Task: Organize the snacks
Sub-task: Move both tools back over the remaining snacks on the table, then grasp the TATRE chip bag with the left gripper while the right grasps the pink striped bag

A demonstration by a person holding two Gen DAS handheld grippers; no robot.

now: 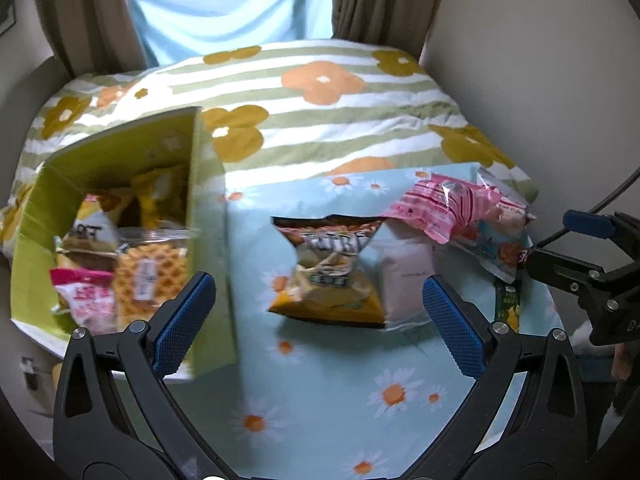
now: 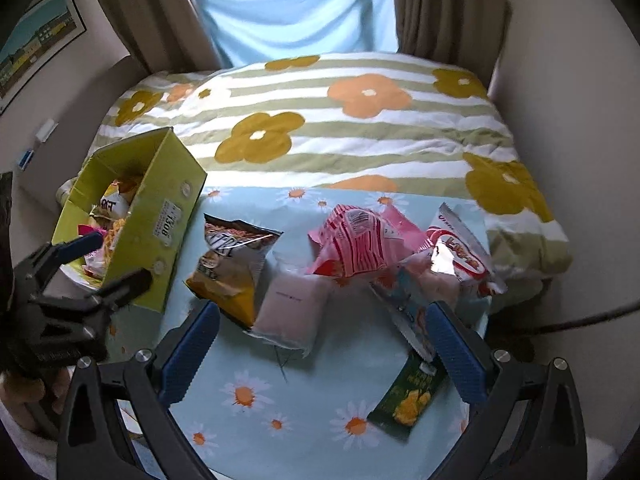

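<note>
Hovering over daisy-print cloth (image 1: 320, 400) on the bed: left hand-held gripper (image 1: 318, 320), jaws spread wide, nothing between the blue pads (image 1: 184, 320). Pointed forward and down at the orange-and-black chip bag (image 1: 328, 272), which sits centred between the fingers but farther out, not touched. Angled with its left finger over the near corner of the green box (image 1: 120, 184).

Same for right hand-held gripper (image 2: 320, 348): wide open, empty, tilted down over the cloth, white packet (image 2: 292, 308) and chip bag just ahead of the fingers, no contact. Seen from the left view at the right edge, held low beside the snack pile. A hand (image 2: 24, 396) partly visible under the left tool in the right view, grip unclear.

Snack positions:
- Green box at left, open top, already holding a waffle pack (image 1: 152, 276), a pink pack (image 1: 86, 300) and other bags, blurred.
- Chip bag lying just right of the box, leaning against the white packet.
- Pink striped bag (image 2: 360, 244) behind the white packet, touching a red-and-white bag (image 2: 460, 256) at right.
- Dark green packet (image 2: 412, 400) flat on the cloth near the right finger of the right tool.
- Striped flower quilt (image 2: 360, 132) behind everything.
</note>
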